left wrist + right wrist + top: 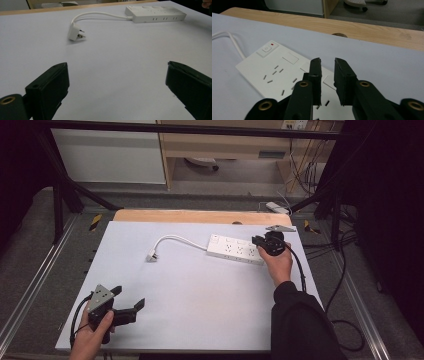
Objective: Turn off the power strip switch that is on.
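Here, line by line:

Work in hand: the right gripper (261,241) hung over the power strip (235,249) on the white table (200,300), at the strip's right-hand end as the high view showed it.

Power strip's place: far right part of the table, near the wooden back edge (200,216); its long axis ran left to right across the table, slightly slanted, with the switch end (267,48) toward the left.

Cord and plug: the cord (175,239) curved off the strip's left end to the plug (151,256), which lay loose on the table near the middle, apart from the strip.

Right fingers: a narrow gap stood between the black fingers (315,75), nothing pinched; in the right gripper view they pointed along the strip's top face, just above its sockets, and I could not tell whether they touched it.

Left gripper (131,297): spread wide and empty, held low at the near left corner, well apart from strip and plug.

Left fingers (52,82): far apart, with bare table between them; plug (75,33) and strip (155,13) lay well ahead.

Nearer hand: the right was over the strip; the left was the nearer one to the plug, as I judged it.

Relation that mattered: the strip lay directly under and ahead of the right fingers, its long axis running away leftward from them, so any grip would probably have to span its short width.
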Motion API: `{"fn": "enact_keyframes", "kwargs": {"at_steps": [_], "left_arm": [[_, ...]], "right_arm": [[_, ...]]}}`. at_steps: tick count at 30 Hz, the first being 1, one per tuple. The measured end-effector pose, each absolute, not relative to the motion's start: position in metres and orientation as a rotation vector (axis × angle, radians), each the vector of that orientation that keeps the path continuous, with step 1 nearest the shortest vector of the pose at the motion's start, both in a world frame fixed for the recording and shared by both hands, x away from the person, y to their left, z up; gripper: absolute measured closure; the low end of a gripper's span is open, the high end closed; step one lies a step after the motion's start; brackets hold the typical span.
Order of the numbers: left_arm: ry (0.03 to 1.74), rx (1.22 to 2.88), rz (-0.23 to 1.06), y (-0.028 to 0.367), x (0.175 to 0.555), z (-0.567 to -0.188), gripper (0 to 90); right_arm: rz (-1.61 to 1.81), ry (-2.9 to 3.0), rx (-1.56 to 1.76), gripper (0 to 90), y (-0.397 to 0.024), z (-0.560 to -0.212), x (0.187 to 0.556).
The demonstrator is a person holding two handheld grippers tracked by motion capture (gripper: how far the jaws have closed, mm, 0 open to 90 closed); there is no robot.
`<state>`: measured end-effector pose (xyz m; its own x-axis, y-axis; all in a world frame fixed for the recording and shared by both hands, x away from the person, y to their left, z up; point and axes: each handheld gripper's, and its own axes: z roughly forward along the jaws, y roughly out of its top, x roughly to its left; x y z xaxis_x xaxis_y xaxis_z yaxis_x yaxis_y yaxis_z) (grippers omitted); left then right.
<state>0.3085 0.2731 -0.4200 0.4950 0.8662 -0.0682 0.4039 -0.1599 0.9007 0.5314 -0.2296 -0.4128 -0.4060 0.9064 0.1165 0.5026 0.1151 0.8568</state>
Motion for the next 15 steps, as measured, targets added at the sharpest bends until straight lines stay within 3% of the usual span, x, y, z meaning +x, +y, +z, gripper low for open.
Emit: {"fn": "enact_keyframes", "kwargs": {"at_steps": [15], "left_arm": [[1.075,1.763,0.597,0.273,0.308,-0.419,5.2]], "right_arm": [[1.22,1.967,1.414,29.0,-0.229,-0.397,0.521]]}}
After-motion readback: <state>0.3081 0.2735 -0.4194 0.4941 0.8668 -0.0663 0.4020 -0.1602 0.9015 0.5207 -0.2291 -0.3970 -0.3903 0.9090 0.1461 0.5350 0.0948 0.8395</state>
